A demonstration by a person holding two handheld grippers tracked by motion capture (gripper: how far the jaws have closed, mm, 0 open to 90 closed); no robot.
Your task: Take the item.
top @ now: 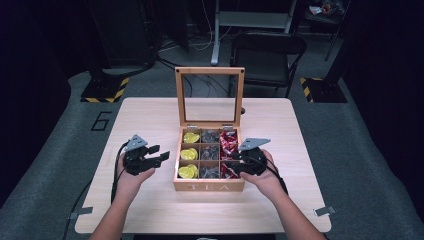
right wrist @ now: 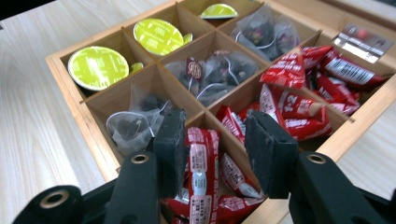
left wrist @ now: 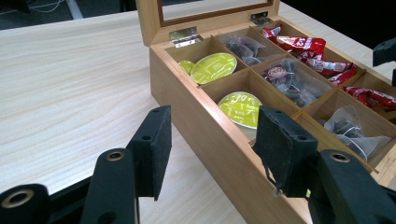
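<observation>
Red sachets point(right wrist: 299, 112) in tea box point(top: 209, 187) on pale wooden table point(top: 150, 115), dark room.

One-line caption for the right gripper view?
Right tongs straddle red sachets in the tea box's near corner compartment, jaws apart.

Sachets point(right wrist: 201, 172) in box point(top: 208, 187) — table's point(top: 150, 120) middle

Black tool point(top: 161, 156) each hand, grey triangular plates, trailing cables
</observation>
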